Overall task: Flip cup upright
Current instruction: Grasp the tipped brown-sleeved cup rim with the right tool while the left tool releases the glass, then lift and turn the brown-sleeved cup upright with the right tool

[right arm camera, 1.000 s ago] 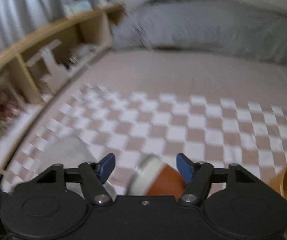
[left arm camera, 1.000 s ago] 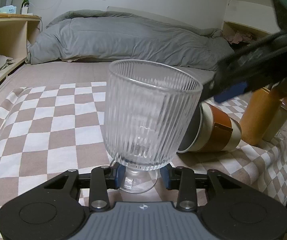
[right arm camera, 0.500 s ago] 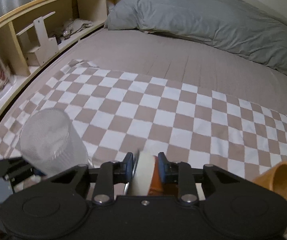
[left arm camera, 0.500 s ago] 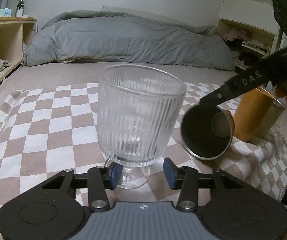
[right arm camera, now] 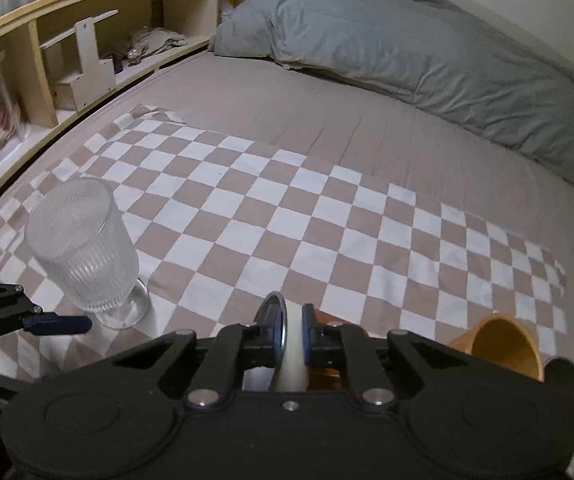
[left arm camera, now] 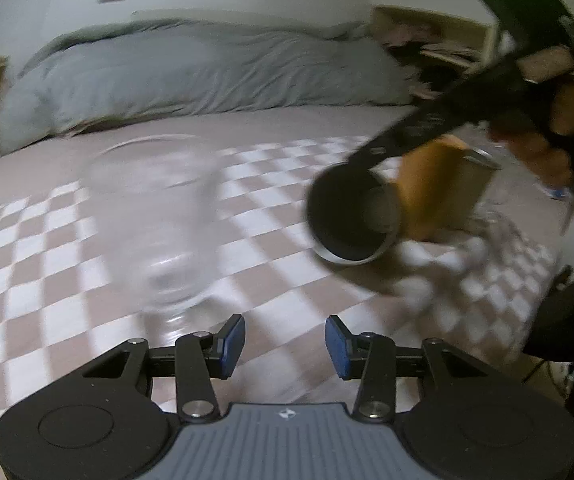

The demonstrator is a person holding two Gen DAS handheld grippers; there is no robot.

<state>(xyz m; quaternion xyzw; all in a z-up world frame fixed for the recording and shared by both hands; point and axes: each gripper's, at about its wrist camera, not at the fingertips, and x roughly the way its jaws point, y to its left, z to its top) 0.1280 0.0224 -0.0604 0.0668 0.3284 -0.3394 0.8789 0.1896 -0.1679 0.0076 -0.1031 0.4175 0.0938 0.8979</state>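
A ribbed clear glass goblet (right arm camera: 83,252) stands upright on the checkered cloth (right arm camera: 287,216); in the left wrist view it is blurred (left arm camera: 155,232), ahead and left of my left gripper (left arm camera: 285,344), which is open and empty. My right gripper (right arm camera: 291,332) is shut on the rim of a cream and brown cup (right arm camera: 293,364). In the left wrist view that cup (left arm camera: 353,216) hangs lifted off the cloth, its dark mouth facing me.
An orange cup (right arm camera: 499,344) lies on its side at the right of the cloth, with a metal cup (left arm camera: 471,188) beside it. A grey duvet (right arm camera: 407,48) lies at the back. Wooden shelves (right arm camera: 67,52) run along the left.
My left gripper has opened, let go of the goblet stem and pulled back to the right. My right gripper, shut on the brown cup's rim, has raised it off the cloth.
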